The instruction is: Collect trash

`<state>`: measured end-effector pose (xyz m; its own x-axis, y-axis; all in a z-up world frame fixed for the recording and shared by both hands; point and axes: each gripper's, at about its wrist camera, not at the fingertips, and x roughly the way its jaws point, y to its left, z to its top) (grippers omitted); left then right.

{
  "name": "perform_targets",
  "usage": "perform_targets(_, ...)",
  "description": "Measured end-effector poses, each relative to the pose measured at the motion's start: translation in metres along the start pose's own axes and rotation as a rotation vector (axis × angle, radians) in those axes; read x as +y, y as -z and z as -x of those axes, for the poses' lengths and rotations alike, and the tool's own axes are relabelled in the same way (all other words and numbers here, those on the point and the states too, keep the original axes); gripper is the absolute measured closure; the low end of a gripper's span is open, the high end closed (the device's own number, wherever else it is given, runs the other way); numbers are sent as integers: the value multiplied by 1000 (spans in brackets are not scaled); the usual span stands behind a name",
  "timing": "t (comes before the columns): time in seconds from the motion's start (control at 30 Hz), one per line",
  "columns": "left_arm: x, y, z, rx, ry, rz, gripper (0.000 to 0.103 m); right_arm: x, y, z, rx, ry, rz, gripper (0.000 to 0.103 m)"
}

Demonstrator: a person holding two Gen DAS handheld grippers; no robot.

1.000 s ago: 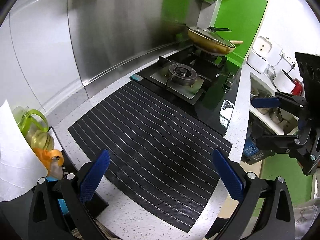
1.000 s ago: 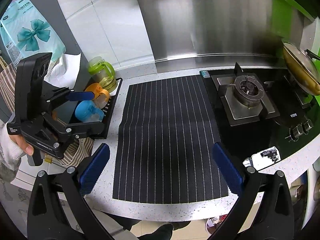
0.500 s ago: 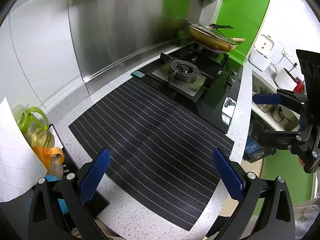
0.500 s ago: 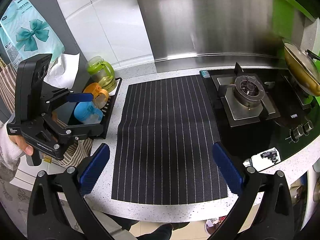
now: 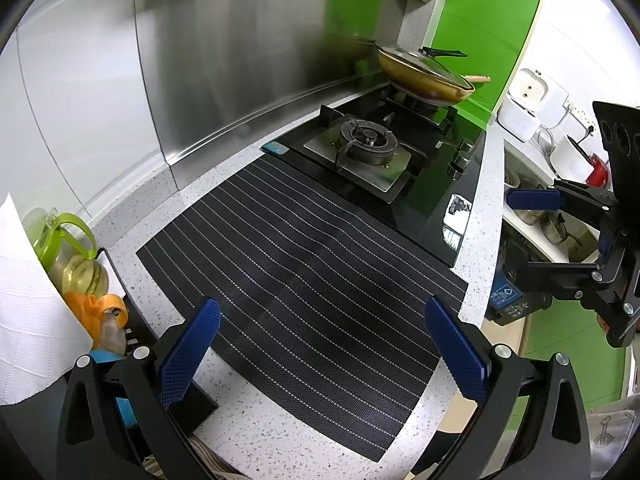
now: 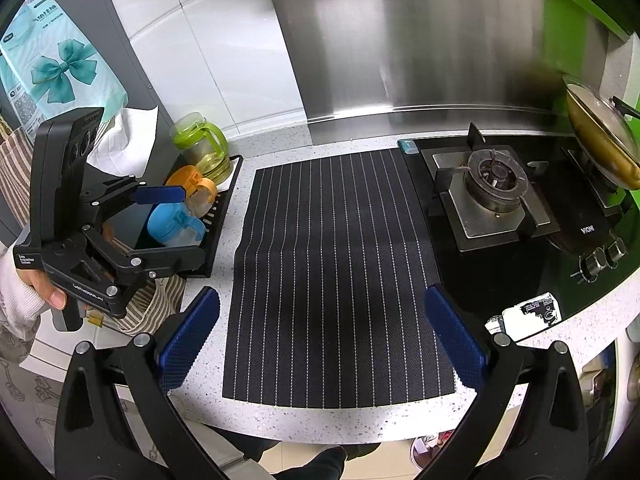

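Honestly, both the left gripper [image 5: 320,352] and right gripper [image 6: 322,344] gape empty above the striped mat [image 6: 336,272]; no trash shows, so reaching risks toppling the cups [image 6: 180,220] left of it.

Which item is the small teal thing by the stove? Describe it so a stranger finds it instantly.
Start at the black glass hob. At its back-left corner, where the striped mat ends, lies a small teal rectangular piece on the speckled counter. It alone is flat and teal.
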<state>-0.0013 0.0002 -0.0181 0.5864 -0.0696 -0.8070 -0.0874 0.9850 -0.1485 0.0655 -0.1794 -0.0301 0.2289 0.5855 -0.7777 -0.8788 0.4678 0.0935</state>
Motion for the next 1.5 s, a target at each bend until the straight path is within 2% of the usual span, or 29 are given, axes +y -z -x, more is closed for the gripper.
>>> perform_targets(1.5,5,-2,-6,20,19,7,5,0,0,0,-1,-1,-6,3)
